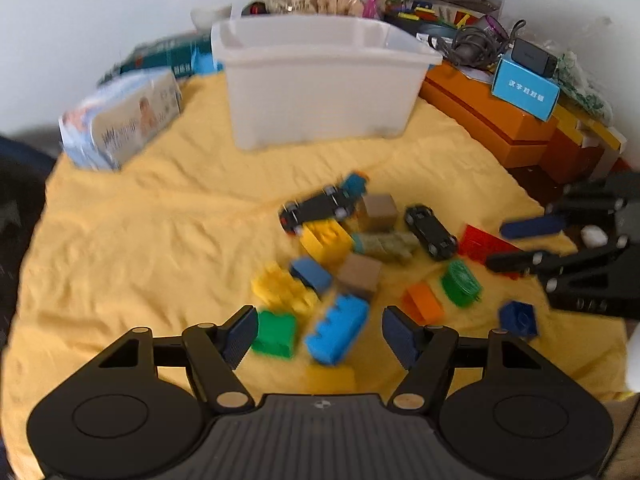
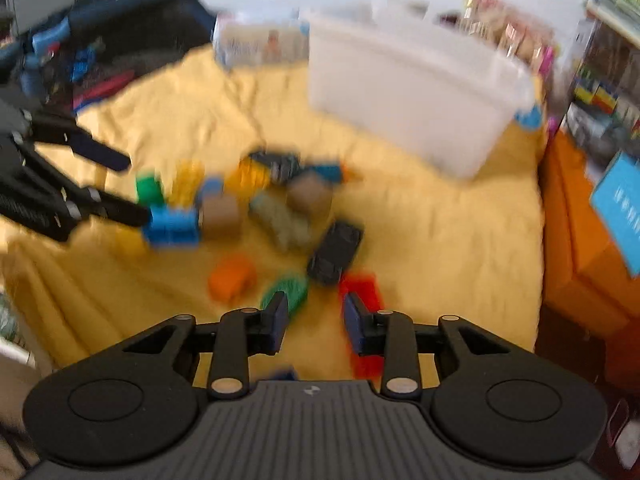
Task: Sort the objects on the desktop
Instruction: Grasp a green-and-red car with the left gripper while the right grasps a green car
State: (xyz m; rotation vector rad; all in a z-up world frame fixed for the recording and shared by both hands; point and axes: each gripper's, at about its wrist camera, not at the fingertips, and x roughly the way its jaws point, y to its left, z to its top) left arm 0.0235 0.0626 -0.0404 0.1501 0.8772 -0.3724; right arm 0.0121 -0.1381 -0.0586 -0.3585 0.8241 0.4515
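A pile of toy bricks and two black toy cars (image 1: 318,210) (image 1: 431,232) lies on a yellow cloth (image 1: 160,248). My left gripper (image 1: 319,336) is open and empty, its jaws on either side of a light blue brick (image 1: 338,332), with a green brick (image 1: 276,334) by the left finger. My right gripper (image 2: 315,322) is open and empty, low over the cloth between a green round piece (image 2: 290,292) and a red brick (image 2: 360,286). It also shows at the right edge of the left wrist view (image 1: 520,244). A white bin (image 1: 320,80) stands behind the pile.
Orange boxes (image 1: 492,120) with a blue carton (image 1: 524,90) line the right side. A tissue pack (image 1: 120,120) lies at the back left. Cluttered shelves and cables stand behind the bin. Both views are motion-blurred.
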